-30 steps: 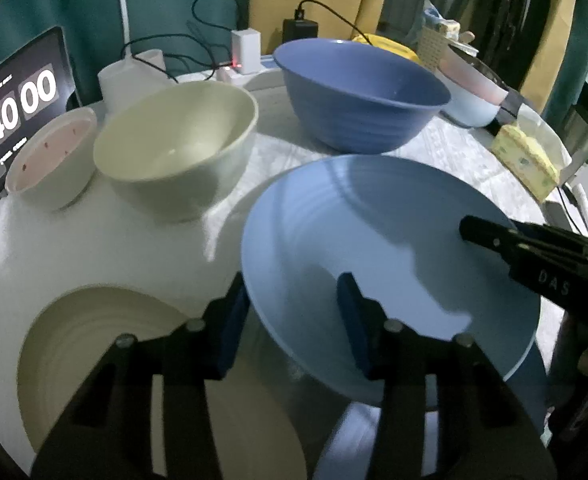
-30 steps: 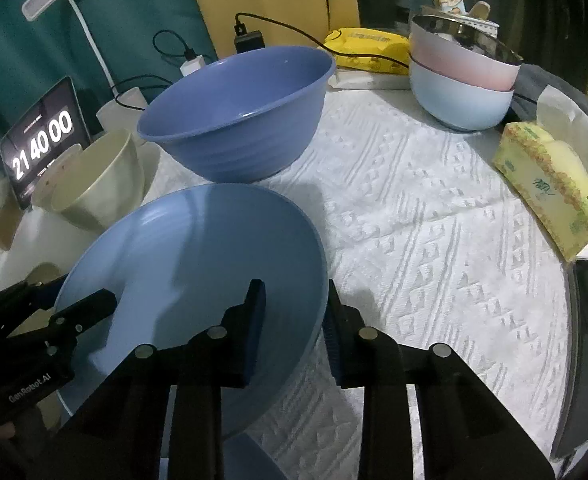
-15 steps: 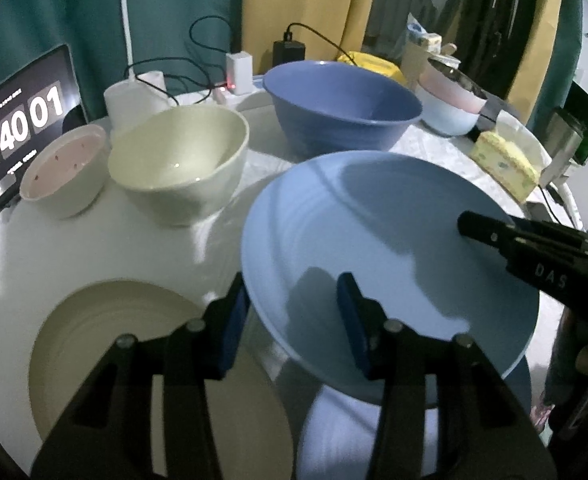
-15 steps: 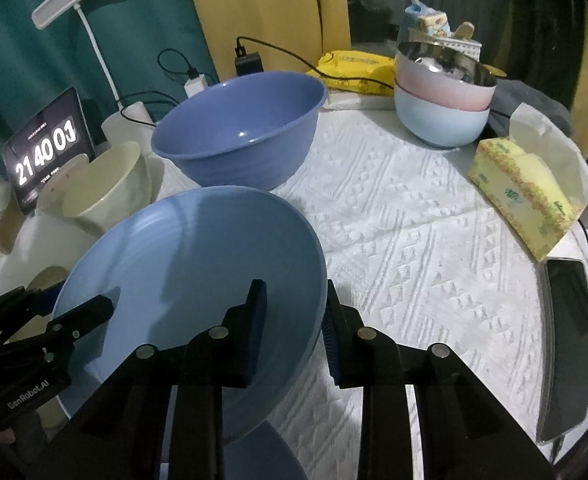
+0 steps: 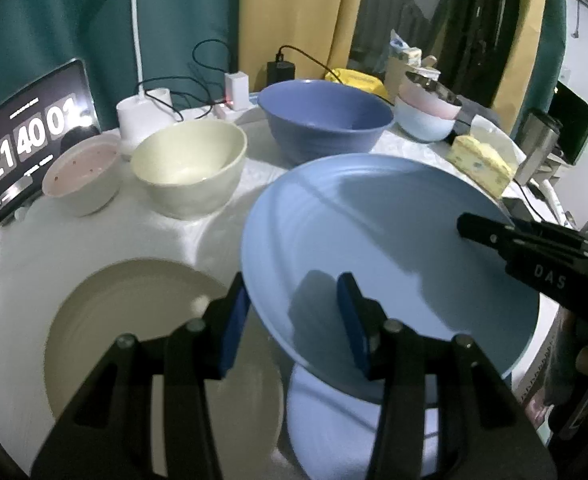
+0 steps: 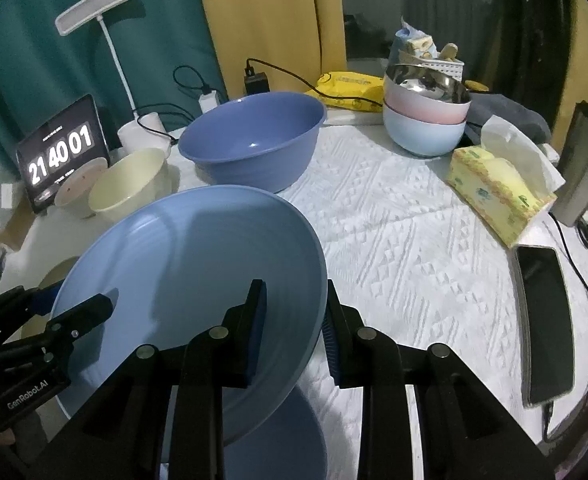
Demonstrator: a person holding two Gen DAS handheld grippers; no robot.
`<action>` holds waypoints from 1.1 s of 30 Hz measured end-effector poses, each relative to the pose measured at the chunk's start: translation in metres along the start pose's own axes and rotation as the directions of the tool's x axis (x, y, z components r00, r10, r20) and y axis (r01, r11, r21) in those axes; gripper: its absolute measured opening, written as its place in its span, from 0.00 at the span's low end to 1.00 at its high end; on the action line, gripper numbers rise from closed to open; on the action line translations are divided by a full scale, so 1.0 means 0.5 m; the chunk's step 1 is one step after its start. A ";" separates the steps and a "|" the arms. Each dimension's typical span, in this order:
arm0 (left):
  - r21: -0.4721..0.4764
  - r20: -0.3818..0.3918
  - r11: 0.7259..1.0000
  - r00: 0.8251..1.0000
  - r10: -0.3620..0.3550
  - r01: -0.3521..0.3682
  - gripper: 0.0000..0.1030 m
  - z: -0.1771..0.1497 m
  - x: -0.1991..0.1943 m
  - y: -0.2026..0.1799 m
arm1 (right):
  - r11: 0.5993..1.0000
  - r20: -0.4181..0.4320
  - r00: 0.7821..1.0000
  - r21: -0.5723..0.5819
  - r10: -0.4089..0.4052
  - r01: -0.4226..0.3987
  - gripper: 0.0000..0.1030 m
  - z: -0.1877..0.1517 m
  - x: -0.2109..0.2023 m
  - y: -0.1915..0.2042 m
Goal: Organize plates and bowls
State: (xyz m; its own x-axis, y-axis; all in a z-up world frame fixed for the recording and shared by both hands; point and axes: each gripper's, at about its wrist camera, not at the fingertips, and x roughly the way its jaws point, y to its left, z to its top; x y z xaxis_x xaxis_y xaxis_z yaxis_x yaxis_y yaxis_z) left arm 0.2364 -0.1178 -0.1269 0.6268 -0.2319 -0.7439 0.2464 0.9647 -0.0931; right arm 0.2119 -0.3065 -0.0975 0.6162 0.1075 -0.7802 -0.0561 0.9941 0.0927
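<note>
Both the left gripper (image 5: 294, 312) and the right gripper (image 6: 294, 320) pinch opposite rims of the wide light-blue plate (image 5: 374, 248), held tilted above another blue plate (image 5: 334, 420) on the white table (image 6: 414, 240). The large dark-blue bowl (image 6: 254, 140) is empty. Only the left view shows the whole beige plate (image 5: 134, 320); only the right shows the black phone (image 6: 546, 320).

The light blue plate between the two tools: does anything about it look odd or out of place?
Yes. The light blue plate is in the air, tilted, held at opposite rims by the left tool and the right tool, above another blue plate on the table. Nothing looks spilled or broken.
</note>
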 end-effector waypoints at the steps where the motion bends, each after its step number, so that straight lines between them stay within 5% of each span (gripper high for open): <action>1: 0.000 0.003 1.000 1.000 0.000 0.000 0.45 -0.004 -0.006 0.000 | 1.000 0.003 1.000 -0.001 0.000 0.000 0.28 -0.003 -0.005 0.002; 33: 0.025 -0.029 1.000 1.000 -0.012 0.012 0.45 -0.138 -0.067 -0.026 | 1.000 -0.009 1.000 0.004 -0.024 0.024 0.28 -0.137 -0.077 0.022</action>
State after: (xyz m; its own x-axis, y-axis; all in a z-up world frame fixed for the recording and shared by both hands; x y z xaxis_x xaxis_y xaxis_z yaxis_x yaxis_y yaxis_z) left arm 0.1611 -0.1142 -0.1465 0.6025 -0.2393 -0.7614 0.2723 0.9584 -0.0858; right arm 0.1335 -0.2991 -0.1087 0.6100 0.0842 -0.7879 -0.0386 0.9963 0.0765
